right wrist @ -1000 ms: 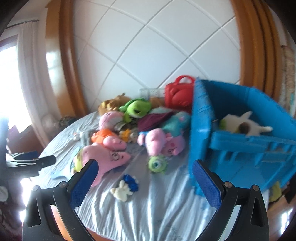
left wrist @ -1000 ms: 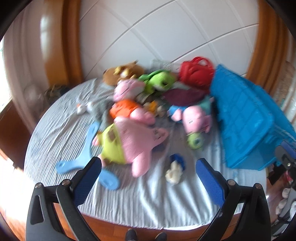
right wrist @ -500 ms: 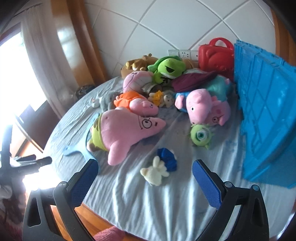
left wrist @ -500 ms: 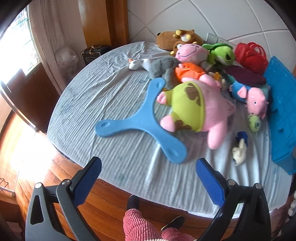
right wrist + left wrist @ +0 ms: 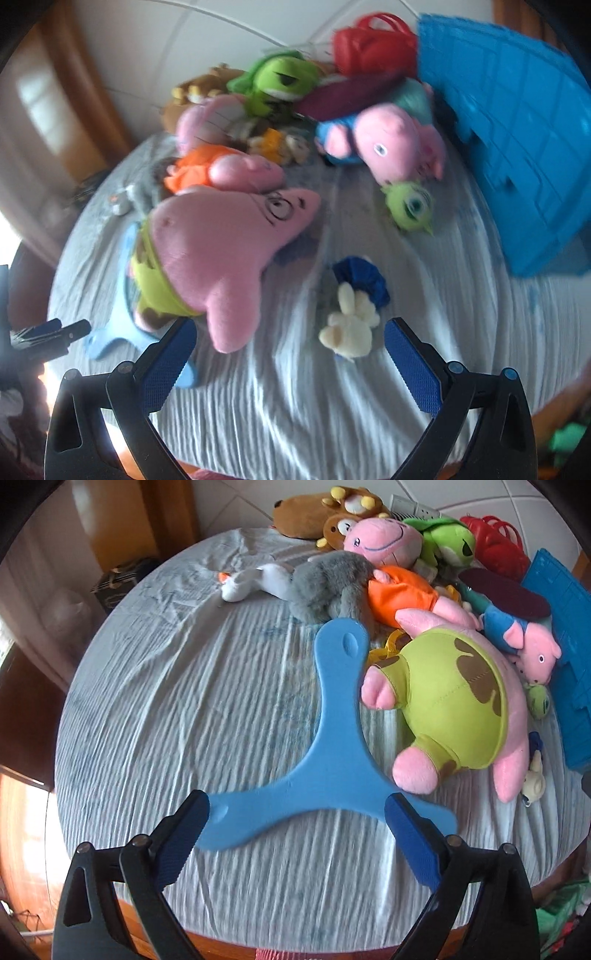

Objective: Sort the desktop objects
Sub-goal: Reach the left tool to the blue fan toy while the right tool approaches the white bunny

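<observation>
A blue three-armed boomerang (image 5: 332, 746) lies flat on the round table's grey cloth (image 5: 184, 701). My left gripper (image 5: 295, 834) is open, its fingers on either side of the boomerang's near part, empty. A big pink star plush in green shorts (image 5: 454, 705) lies beside it and shows in the right wrist view (image 5: 221, 243). My right gripper (image 5: 288, 354) is open and empty, above the cloth, near a small white and blue plush (image 5: 354, 310). A blue crate (image 5: 517, 129) stands at the right.
A pile of plush toys fills the back: a pink pig (image 5: 395, 147), a small green one-eyed ball (image 5: 410, 206), a green frog (image 5: 277, 77), a grey toy (image 5: 325, 587), a brown bear (image 5: 332, 509). A red bag (image 5: 373, 48) stands behind. The table edge is close below the grippers.
Both grippers have dropped closer to the table. The left one has closed in on the boomerang, which now lies between its fingers. The right one has neared the small white and blue plush.
</observation>
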